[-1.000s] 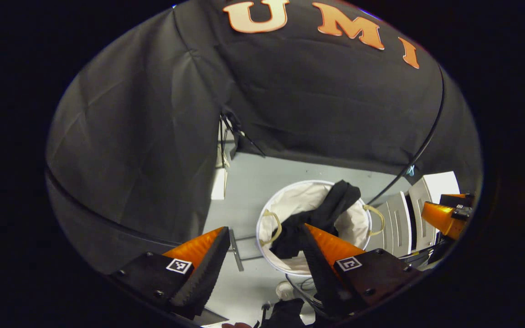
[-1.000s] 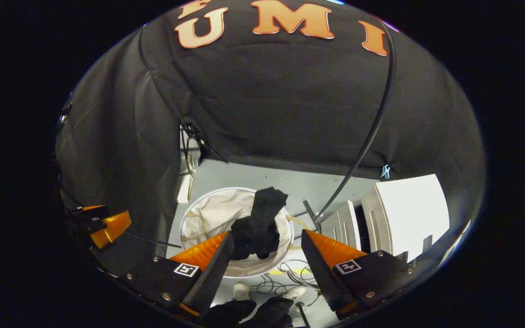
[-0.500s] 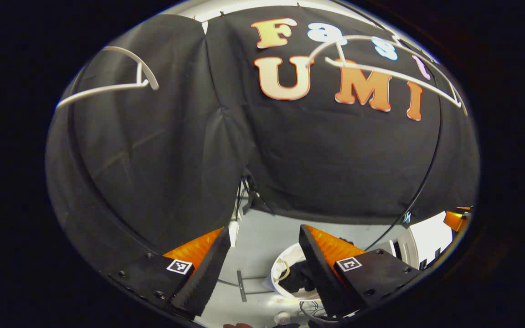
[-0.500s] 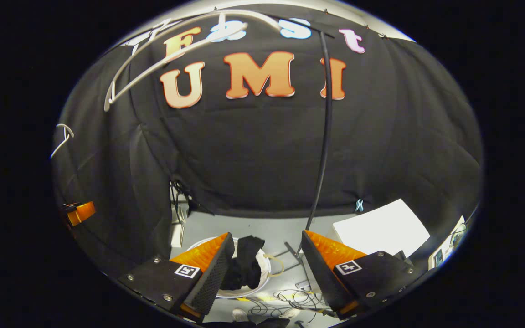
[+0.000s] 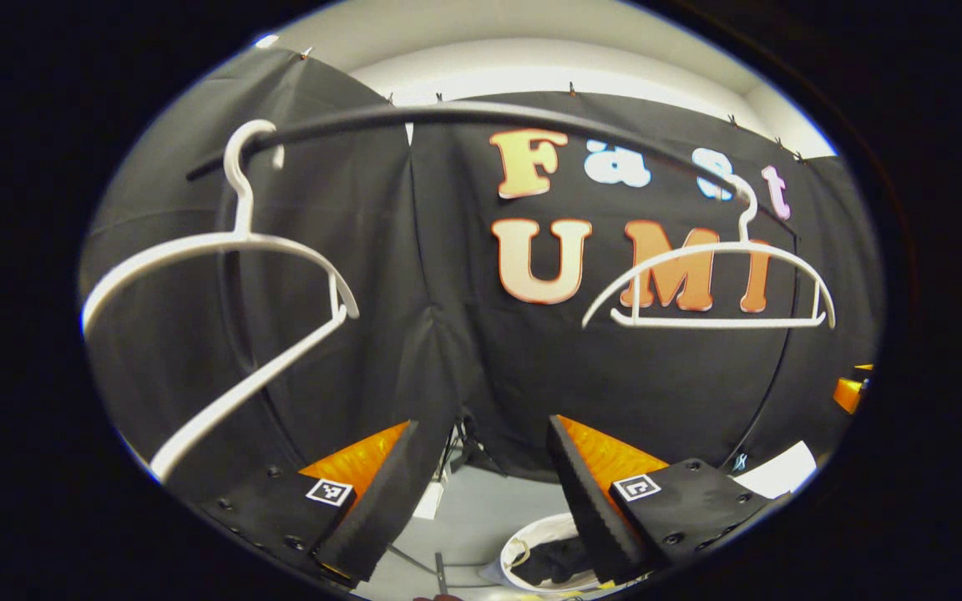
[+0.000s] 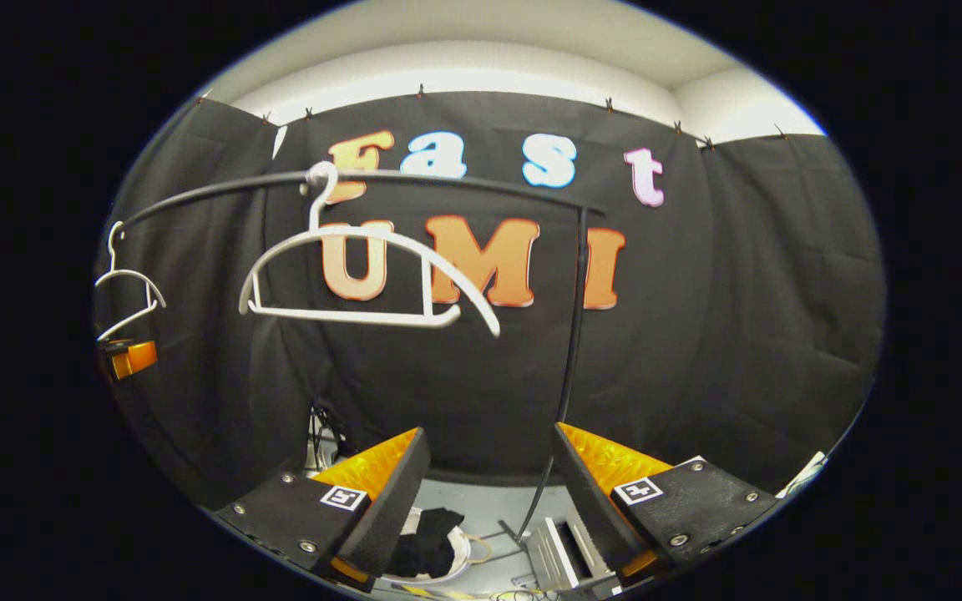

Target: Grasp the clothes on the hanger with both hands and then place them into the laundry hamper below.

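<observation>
We see the clothes (image 6: pixel 429 534) as a dark, crumpled heap lying in the white laundry hamper (image 5: pixel 534 538) on the floor, part of the fabric draped up toward its rim. Both our left tongs (image 5: pixel 481 501) and right tongs (image 6: pixel 489 501) stand wide open and grip nothing. Above, two bare white hangers (image 5: pixel 711 280) hang from the black rail (image 6: pixel 448 179).
</observation>
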Tool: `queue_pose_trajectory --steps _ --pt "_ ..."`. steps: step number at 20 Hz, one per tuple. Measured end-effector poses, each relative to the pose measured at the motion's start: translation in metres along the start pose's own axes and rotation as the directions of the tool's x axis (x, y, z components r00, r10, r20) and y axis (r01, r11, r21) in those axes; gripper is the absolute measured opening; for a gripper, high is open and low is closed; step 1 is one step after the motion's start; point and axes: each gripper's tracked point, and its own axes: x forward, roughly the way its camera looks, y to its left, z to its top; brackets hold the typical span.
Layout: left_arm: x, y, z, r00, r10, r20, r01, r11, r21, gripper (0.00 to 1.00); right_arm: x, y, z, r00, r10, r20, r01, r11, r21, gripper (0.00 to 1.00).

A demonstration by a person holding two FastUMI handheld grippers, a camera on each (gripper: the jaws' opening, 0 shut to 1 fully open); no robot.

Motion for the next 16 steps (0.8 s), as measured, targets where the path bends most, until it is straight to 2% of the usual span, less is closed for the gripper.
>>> queue_pose_trajectory --steps 4,8,16 --pt "-0.015 0.007 0.054 0.995 -0.003 0.096 0.004 1.000 -0.015 0.97 -0.035 0.006 0.042 0.994 0.021 0.108 -0.019 1.000 -0.018 0.99" --pt "-0.026 0.010 0.085 0.985 0.016 0.170 -0.015 1.000 -0.007 0.96 -0.037 0.010 0.067 0.986 0.025 0.167 -0.024 1.000 -0.007 0.99" --pt "-0.022 0.010 0.103 0.979 0.005 0.205 -0.004 1.000 -0.004 0.97 -0.027 0.010 0.076 0.980 0.014 0.199 -0.014 1.000 -0.004 0.99"
